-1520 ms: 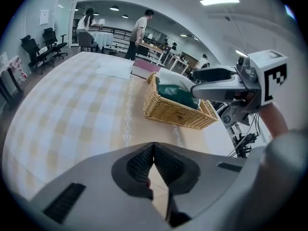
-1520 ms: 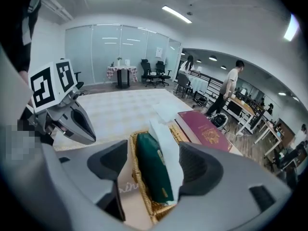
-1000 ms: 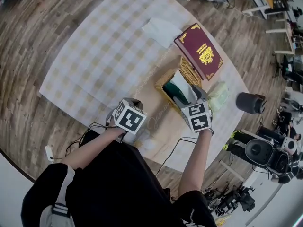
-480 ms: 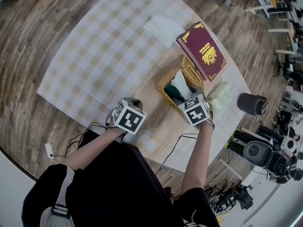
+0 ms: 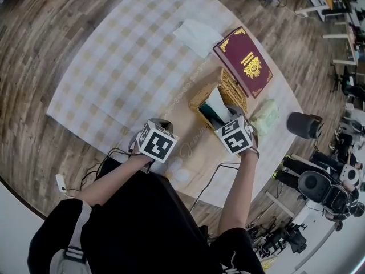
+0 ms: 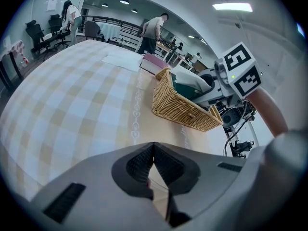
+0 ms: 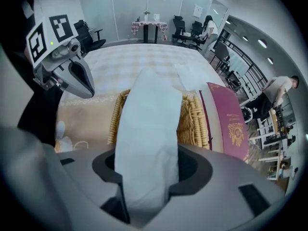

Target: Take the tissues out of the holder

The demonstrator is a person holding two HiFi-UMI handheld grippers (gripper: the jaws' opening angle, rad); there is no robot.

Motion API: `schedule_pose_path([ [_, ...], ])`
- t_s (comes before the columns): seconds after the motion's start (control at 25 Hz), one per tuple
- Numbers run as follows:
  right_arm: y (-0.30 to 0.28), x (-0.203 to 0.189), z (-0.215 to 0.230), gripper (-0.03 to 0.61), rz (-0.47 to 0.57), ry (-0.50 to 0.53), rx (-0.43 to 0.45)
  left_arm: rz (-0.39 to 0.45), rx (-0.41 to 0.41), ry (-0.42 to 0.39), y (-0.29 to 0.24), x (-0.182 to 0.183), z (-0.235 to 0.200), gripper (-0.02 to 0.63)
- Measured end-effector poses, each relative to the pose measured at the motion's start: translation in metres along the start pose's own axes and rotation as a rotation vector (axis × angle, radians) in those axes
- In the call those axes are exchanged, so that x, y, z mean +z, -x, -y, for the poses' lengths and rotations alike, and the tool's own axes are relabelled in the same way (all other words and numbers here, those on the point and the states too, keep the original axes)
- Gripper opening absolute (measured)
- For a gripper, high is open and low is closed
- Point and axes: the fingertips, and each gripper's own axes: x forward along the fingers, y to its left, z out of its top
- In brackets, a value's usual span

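Observation:
A wicker holder (image 5: 229,87) stands on the checked tablecloth, with white tissues (image 5: 217,103) sticking up out of it. My right gripper (image 5: 229,116) points steeply down over the holder. Its jaws have just been closing, and in the right gripper view the tissue (image 7: 149,129) runs between them and looks pinched at the pads. The holder's rim (image 7: 193,119) shows behind the tissue. My left gripper (image 6: 153,170) hovers over the table's near edge, shut with nothing in it, left of the holder (image 6: 180,110).
A dark red book (image 5: 244,60) lies just beyond the holder. A loose white tissue sheet (image 5: 197,36) lies farther back, and a pale green pack (image 5: 264,116) sits to the holder's right. A black cylinder (image 5: 302,124) stands on the floor beyond the table's right edge.
My right gripper has tilted and shifted slightly over the holder. The left gripper has stayed where it was.

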Motion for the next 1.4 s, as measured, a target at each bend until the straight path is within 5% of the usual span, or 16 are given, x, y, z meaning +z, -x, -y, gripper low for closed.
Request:
schedule_pose_path([
  [0.68, 0.069, 0.01, 0.005, 0.242, 0.09, -0.006, -0.189, 0.034, -0.025, 0.024, 0.014, -0.005, 0.012, 0.009],
  [1.08, 0.108, 0.019, -0.026, 0.242, 0.22, -0.074, -0.223, 0.066, 0.001, -0.01, 0.035, -0.015, 0.021, 0.009],
  [1.4, 0.12, 0.027, -0.003, 0.242, 0.272, -0.113, -0.2, 0.077, 0.021, -0.027, 0.036, 0.036, 0.028, 0.009],
])
